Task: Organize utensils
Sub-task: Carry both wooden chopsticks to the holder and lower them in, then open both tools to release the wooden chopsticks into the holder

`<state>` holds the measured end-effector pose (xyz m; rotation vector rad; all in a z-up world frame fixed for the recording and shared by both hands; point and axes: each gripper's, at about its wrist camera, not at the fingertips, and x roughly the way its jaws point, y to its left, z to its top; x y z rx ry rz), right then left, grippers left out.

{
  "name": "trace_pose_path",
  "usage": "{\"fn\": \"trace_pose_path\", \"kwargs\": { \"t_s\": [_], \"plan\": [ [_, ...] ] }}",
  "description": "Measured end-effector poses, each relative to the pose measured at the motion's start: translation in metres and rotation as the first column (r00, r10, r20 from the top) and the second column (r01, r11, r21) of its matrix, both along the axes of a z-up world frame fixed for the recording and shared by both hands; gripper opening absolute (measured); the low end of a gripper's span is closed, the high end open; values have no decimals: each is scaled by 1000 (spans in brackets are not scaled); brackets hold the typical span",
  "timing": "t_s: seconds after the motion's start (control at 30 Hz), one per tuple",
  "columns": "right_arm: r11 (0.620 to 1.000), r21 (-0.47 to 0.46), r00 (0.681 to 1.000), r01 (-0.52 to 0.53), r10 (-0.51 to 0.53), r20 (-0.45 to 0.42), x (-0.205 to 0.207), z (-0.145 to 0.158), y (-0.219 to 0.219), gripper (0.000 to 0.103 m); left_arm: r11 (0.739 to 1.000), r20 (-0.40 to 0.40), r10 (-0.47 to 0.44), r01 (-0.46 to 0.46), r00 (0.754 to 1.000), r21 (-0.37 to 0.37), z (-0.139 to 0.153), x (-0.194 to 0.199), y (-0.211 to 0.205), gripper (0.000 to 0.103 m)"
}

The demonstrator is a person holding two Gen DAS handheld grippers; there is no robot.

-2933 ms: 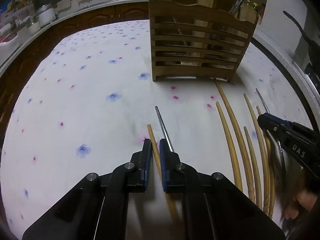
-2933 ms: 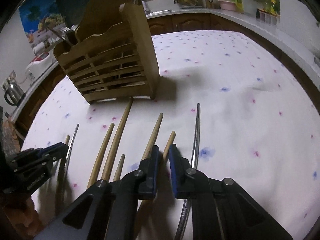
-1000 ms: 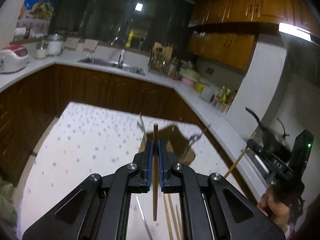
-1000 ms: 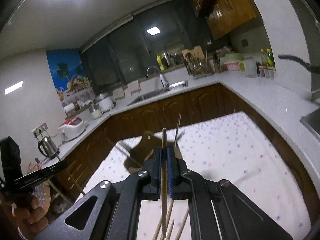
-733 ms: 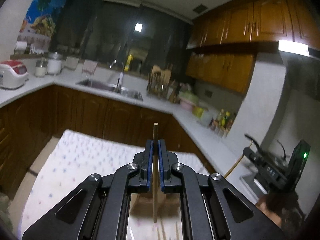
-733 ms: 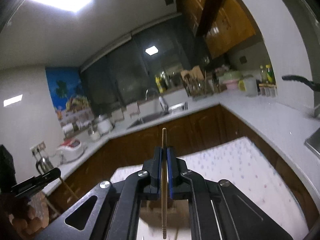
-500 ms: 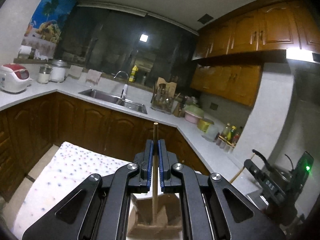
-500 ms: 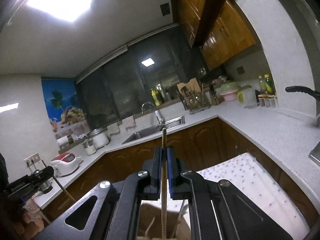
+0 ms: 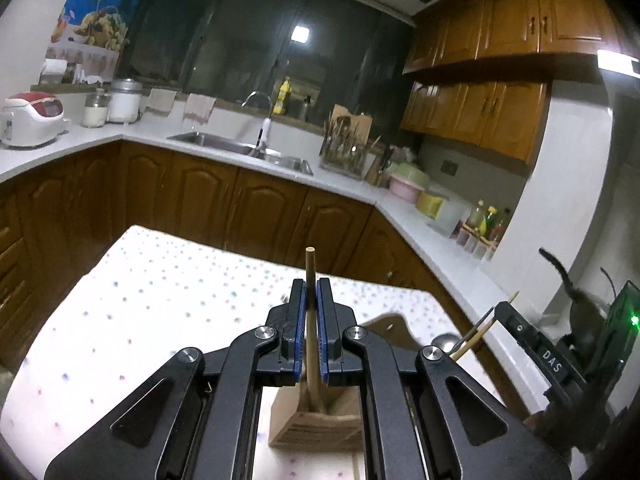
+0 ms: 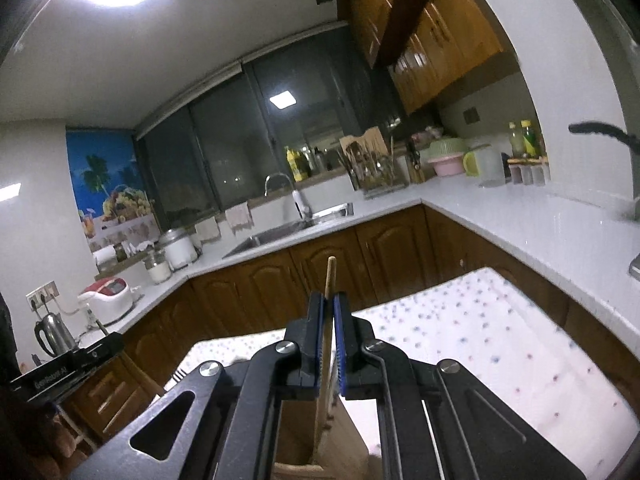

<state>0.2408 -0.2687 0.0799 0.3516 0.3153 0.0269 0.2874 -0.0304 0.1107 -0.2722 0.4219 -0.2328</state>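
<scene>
Kitchen table: both grippers, left (image 9: pixel 311 312) and right (image 10: pixel 328 328), clamp chopsticks (image 9: pixel 310 320) upright, tips entering the holder (image 9: pixel 316 420); release remains.

**A home kitchen at night**

A stainless steel sink (image 9: pixel 244 151) sits in a white L-shaped countertop (image 9: pixel 352 192) over brown wooden cabinet doors (image 9: pixel 200 204). Behind the sink are dark windows (image 10: pixel 248 148); left of it, a red-and-white rice cooker (image 9: pixel 30 119); right of it, a wooden utensil rack (image 9: pixel 346 146). Nearer than the sink stands a table under a white flower-dotted cloth (image 9: pixel 160 296).
</scene>
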Motion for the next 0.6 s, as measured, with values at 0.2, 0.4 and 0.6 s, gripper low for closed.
{"fn": "trace_pose_path", "kwargs": {
  "t_s": [0.2,0.4,0.6],
  "plan": [
    [1000,-11,998,-25,25,-55,3,-11,6,6,1000,-25,-5,5,1000,9,-11,3,-1,6],
    [999,-5,997,-33,32,-75,3,-9,6,6,1000,-30,-8,8,1000,16,-12,4,-3,6],
    [999,12,995,-39,40,-86,4,-7,5,11,999,-45,-37,37,998,-10,-8,3,2,7]
  ]
}}
